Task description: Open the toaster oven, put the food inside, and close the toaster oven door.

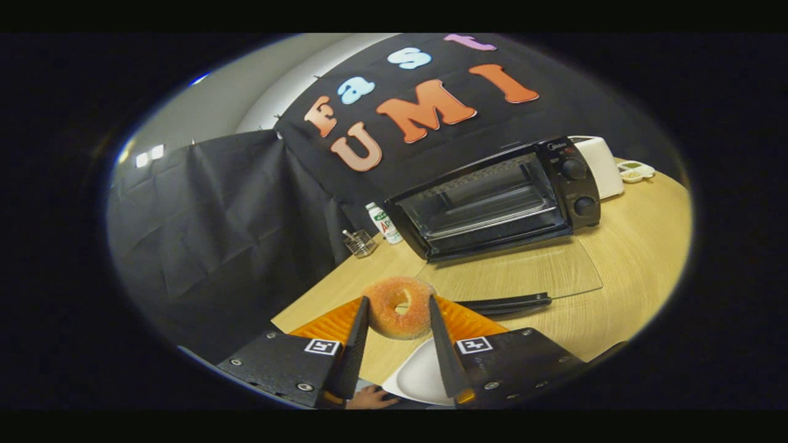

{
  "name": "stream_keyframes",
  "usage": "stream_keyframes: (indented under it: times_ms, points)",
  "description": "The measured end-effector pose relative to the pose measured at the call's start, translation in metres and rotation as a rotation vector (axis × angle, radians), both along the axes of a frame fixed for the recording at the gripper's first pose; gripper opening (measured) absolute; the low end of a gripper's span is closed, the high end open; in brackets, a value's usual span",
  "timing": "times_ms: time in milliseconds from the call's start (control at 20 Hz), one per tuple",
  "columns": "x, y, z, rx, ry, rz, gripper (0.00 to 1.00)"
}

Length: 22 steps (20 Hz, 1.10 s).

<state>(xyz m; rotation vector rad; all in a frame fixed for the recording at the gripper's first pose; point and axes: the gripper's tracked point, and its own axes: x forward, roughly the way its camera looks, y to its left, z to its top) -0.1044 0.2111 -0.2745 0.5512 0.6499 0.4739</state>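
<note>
Gripper [399,317] pinches a donut [400,306] between both fingers.
The toaster oven [498,200] stands beyond on the table [634,271], its glass door [523,274] lying open.

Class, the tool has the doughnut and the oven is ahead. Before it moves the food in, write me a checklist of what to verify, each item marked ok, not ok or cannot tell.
1. Doughnut held between both fingers of the tool: ok, both press its sides.
2. Doughnut lifted off the white plate: ok, the plate lies below it.
3. Toaster oven door open: ok, the glass door lies flat on the table, its handle toward the tool.
4. Rack inside free of other food: ok, it looks bare.
5. Path ahead free: ok, the bottle and small wire basket stand off beside the oven.
6. Oven switched off: cannot tell from the knobs.
</note>
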Motion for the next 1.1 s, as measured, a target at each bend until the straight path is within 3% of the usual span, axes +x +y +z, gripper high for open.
stream_keyframes:
  times_ms: [250, 600, 1100]
  points:
    - [0.038, 0.004, 0.01, 0.141, 0.038, -0.098, 0.54]
    - [0.105, -0.014, 0.0, 0.27, 0.106, -0.318, 0.54]
    - [0.184, -0.02, -0.03, 0.2, 0.121, -0.448, 0.54]
